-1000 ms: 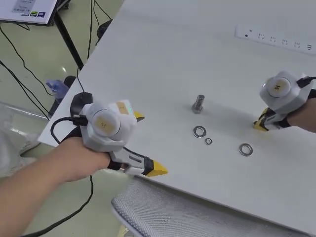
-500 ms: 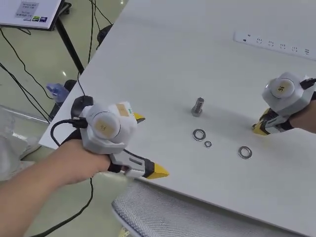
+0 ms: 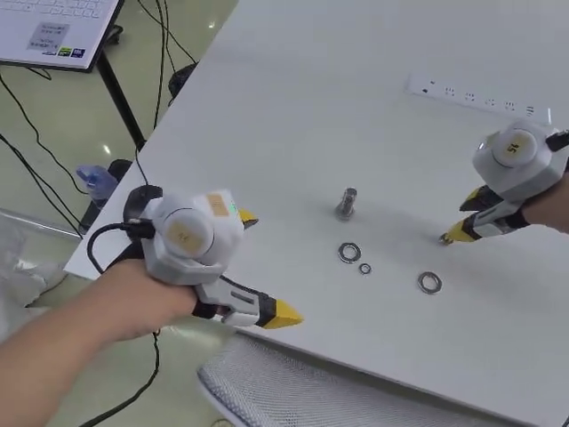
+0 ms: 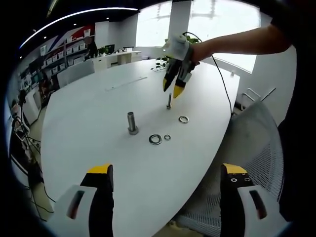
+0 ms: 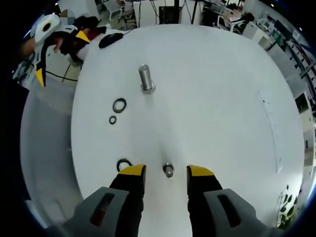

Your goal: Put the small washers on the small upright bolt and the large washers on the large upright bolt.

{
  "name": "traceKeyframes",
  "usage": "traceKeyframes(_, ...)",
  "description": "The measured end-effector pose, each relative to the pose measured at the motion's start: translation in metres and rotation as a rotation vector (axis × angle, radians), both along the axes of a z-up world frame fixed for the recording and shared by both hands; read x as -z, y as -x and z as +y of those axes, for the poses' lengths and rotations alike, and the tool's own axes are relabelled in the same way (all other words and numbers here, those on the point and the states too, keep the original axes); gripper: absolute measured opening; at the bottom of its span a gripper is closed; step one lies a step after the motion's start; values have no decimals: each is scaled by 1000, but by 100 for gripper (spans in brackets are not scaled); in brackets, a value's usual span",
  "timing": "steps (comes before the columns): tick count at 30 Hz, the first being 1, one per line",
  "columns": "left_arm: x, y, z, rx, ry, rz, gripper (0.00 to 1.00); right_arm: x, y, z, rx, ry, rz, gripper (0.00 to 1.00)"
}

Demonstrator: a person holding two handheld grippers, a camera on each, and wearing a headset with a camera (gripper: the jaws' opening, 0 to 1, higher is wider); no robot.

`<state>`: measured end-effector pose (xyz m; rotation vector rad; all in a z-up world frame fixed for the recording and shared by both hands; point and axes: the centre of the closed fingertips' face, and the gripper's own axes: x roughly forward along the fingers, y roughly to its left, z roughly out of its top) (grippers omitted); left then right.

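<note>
Yellow-tipped jaws of the right gripper [image 5: 166, 171] stand apart, clamping nothing, w/ the small bolt [image 5: 169, 171] upright btwn the tips and a gap on each side of it. The lone large washer [image 5: 123, 164] lies flat at 9 o'clock of that bolt, just beside the jaw there and partly hidden by it.

Further out in the right gripper view, at approx 11 o'clock, the paired large washer [image 5: 119, 105] lies flat w/ the small washer [image 5: 113, 120] just beside it, not touching. The large bolt [image 5: 145, 79] stands upright beyond them, near 12 o'clock.

Left gripper [image 4: 167, 170]: jaws spread wide, empty, held near the edge of the white table [image 3: 293, 107]. From it the large bolt is at 11 o'clock, the washer pair at 12, and the right gripper further off at 12, tips pointing down over the small bolt.

In the head view the paired large washer sits at 6 o'clock of the large bolt, the lone one at 4 o'clock, right gripper at 3, left gripper at 8. Power strip [image 3: 471, 96] lies at 1 o'clock, well apart. Grey mesh chair [image 3: 311, 391] is at 6 o'clock below the table edge; laptop [image 3: 53, 27] off-table at 10 o'clock.
</note>
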<state>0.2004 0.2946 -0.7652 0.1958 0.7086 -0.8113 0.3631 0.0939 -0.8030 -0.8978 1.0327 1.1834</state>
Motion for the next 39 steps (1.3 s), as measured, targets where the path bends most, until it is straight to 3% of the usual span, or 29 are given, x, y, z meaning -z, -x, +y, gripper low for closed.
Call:
traceKeyframes(14, -2, 6, -2, 4, -5, 0, 89, -13, 13, 25, -69, -38, -12, 40)
traceKeyframes(26, -3, 5, -2, 9, -9, -6, 88, -7, 36, 51, -133, -51, 9, 41)
traceKeyframes(39, -6, 2, -5, 10, -1, -20, 89, 4, 70, 76, -197, -66, 35, 41)
